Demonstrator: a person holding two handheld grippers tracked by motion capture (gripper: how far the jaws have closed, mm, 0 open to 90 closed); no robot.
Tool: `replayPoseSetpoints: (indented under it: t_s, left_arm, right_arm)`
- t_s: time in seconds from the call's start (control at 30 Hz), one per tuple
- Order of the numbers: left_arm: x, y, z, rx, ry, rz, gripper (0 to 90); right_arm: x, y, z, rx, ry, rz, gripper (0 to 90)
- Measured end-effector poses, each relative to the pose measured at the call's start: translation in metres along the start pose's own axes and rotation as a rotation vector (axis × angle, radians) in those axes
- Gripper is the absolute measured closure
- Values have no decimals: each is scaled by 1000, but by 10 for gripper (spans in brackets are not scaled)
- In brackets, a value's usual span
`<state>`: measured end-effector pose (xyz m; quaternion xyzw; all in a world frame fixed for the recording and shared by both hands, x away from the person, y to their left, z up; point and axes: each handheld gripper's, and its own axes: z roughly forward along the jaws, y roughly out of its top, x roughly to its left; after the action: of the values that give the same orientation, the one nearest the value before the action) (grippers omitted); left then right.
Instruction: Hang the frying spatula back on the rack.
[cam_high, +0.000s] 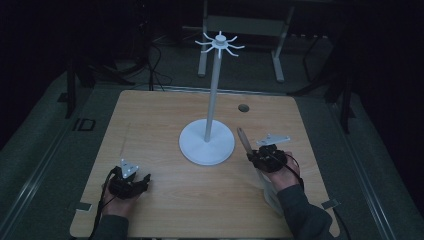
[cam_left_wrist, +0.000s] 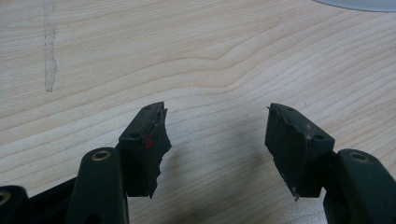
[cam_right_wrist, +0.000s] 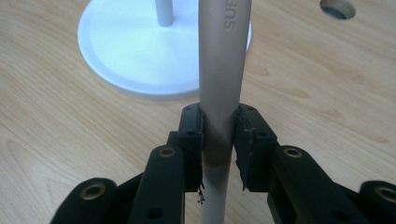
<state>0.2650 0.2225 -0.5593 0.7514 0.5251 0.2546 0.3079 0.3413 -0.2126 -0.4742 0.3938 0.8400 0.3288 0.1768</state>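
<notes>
Right gripper view: right gripper (cam_right_wrist: 218, 140) clamps a grey rod (cam_right_wrist: 222, 70) pointing toward the stand (cam_right_wrist: 121, 51); left gripper (cam_left_wrist: 217, 140) gapes empty.

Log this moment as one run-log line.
left tongs: open, empty, over table | right tongs: shut on grey handle | white stand: upright, mid-table

Pale wood, white plastic, matt black jaws

The table (cam_left_wrist: 210, 56) is smooth light wood-grain; the white stand (cam_right_wrist: 135, 51) looks smooth and faintly glossy; the beige handle (cam_right_wrist: 219, 70) is matt; the right gripper (cam_right_wrist: 218, 140) pads (cam_right_wrist: 250, 144) look rough, frayed.
</notes>
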Motion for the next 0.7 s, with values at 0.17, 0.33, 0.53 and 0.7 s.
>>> replayPoseSetpoints:
  t_s: [0.17,0.33,0.53,0.7]
  left_arm:
    - [0,0,0,0,0,0,389]
    - [0,0,0,-2,1,-1,389]
    - [0,0,0,1,1,2,389]
    - [0,0,0,0,1,2,389]
  right_arm:
    - [1,4,-7,-29,-5,0,734]
    - [2,8,-11,-56,-10,-1,734]
    - [4,13,-17,-102,-10,-2,734]
    - [5,19,-24,-143,-12,-10,735]
